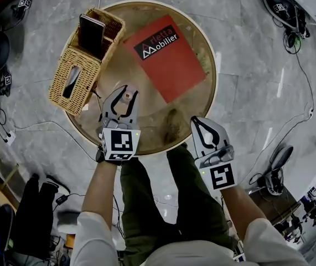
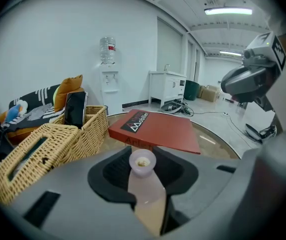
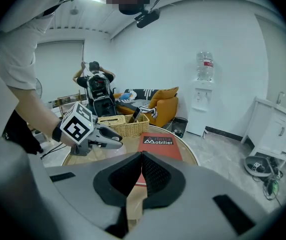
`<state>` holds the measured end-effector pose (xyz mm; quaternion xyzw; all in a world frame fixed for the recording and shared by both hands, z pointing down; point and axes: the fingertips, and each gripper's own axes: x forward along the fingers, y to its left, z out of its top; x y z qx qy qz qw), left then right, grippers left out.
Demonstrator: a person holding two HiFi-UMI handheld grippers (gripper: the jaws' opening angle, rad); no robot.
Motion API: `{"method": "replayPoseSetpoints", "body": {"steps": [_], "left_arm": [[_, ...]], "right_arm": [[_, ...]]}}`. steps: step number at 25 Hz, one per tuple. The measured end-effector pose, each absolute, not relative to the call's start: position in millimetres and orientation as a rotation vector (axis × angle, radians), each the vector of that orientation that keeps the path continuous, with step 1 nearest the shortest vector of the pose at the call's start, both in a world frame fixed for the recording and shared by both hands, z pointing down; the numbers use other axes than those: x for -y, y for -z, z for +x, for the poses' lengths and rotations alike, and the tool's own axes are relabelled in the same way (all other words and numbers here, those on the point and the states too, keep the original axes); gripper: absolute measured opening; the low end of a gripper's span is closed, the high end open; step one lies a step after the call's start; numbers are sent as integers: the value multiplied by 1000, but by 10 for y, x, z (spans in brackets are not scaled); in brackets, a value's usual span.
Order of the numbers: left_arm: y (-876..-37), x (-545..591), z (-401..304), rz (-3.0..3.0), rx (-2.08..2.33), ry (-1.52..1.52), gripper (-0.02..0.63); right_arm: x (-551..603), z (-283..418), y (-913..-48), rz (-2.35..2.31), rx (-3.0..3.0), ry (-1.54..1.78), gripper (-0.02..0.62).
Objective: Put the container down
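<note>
A small translucent container (image 2: 142, 162) with pale bits inside stands upright between the jaws of my left gripper (image 1: 126, 91), which is shut on it. The head view shows the container (image 1: 127, 97) held over the near left part of the round table (image 1: 196, 112). My right gripper (image 1: 196, 122) is at the table's near right edge, shut with nothing in it. In the right gripper view its tips (image 3: 141, 154) meet, and the left gripper (image 3: 113, 142) shows to their left.
A red book (image 1: 169, 57) lies on the middle of the table. At the far left stand a wicker tissue box (image 1: 74, 82) and a wicker basket (image 1: 109, 27) holding a dark phone (image 1: 92, 34). Cables and gear lie on the floor around.
</note>
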<state>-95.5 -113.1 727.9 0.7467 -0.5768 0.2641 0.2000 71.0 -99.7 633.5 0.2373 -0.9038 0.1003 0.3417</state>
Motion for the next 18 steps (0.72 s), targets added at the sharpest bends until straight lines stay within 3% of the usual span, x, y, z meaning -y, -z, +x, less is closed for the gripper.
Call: {"method": "replayPoseSetpoints", "body": {"steps": [18], "left_arm": [[-7316,1133,-943,2109,1616,-737,130]], "right_arm": [[981,699,-6383,611,2338,-278,23]]}}
